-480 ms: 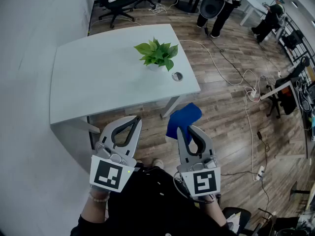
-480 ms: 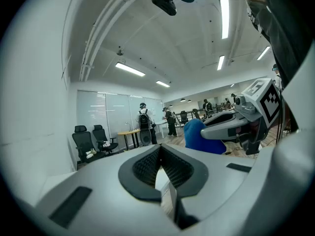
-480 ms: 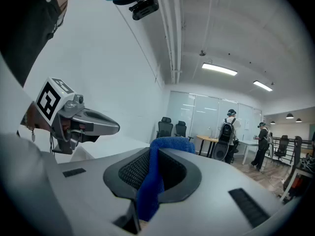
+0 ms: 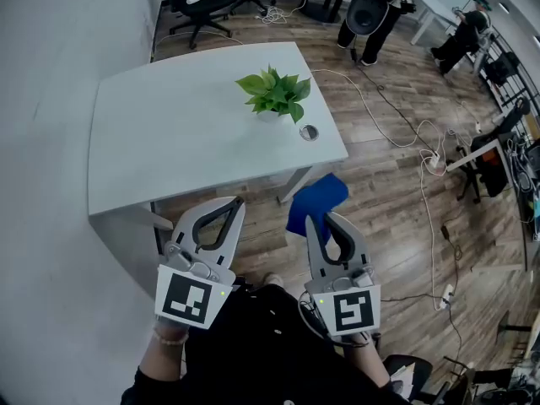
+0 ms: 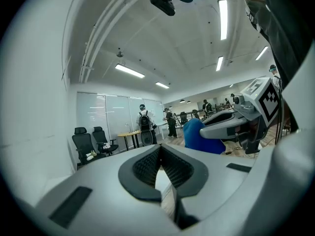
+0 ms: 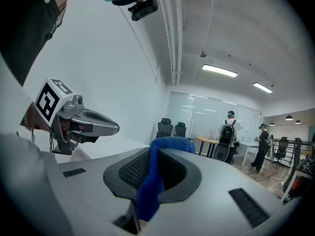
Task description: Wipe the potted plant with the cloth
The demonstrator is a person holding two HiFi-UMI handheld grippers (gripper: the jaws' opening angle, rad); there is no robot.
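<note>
A green potted plant [image 4: 275,93] stands on the pale table [image 4: 169,142], toward its right side. My right gripper [image 4: 318,216] is shut on a blue cloth [image 4: 314,202], which hangs in front of the table's near right corner. The cloth [image 6: 150,181] is pinched between the right jaws and folds over their tips. My left gripper [image 4: 234,202] is shut with nothing in it, held just short of the table's near edge. Seen from the left gripper [image 5: 160,147], the cloth [image 5: 197,135] and the other gripper lie to the right.
A small round metal fitting [image 4: 309,132] sits in the table next to the plant. Cables [image 4: 396,116] and a power strip [image 4: 435,162] lie on the wood floor to the right. Office chairs [image 4: 202,2] and people stand beyond the table. A white wall [image 4: 51,57] runs along the left.
Both grippers keep their places and grips. The table and plant sit slightly lower and to the right in the head view.
</note>
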